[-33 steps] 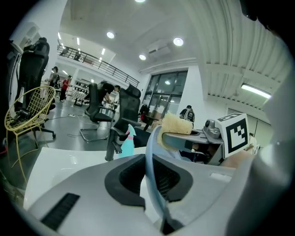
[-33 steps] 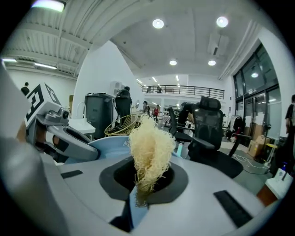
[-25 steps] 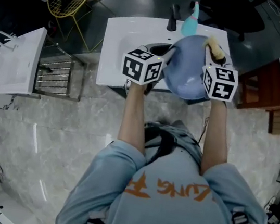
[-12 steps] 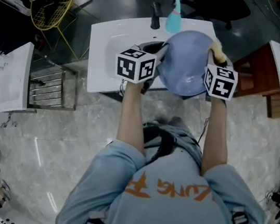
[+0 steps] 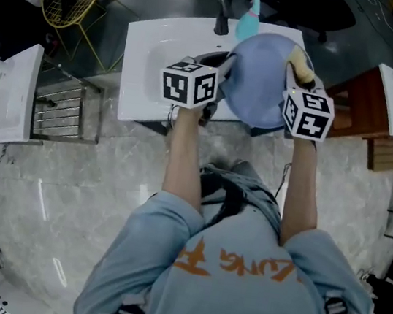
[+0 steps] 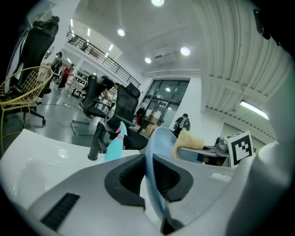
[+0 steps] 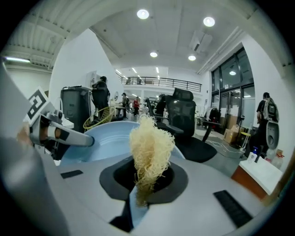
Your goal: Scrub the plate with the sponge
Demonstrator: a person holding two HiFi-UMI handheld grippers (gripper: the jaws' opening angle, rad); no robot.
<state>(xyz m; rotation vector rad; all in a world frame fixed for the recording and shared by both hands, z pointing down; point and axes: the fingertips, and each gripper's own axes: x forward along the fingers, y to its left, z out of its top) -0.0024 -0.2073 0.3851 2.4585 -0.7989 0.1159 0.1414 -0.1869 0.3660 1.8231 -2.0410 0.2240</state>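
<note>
Head view: plate (image 5: 255, 88) above the sink (image 5: 143, 48), sponge (image 5: 302, 64) at its 2 o'clock.
Left gripper view: left tongs (image 6: 153, 177) clamp only the rim, so scrubbing could lever it loose.
Right gripper view: right tongs (image 7: 145, 179) pinch the sponge low, so it may slip.

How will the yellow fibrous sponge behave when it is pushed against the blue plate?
The sponge looks like loose, frizzy fibres, so it probably squashes easily and weighs little. The jaws of the right gripper pinch its lower end, so the free top may flop against the plate.

plate (image 5: 256, 81) over sink (image 5: 143, 52), sponge (image 5: 300, 62) at its rt edge, bottle (image 5: 247, 24) behind
</note>
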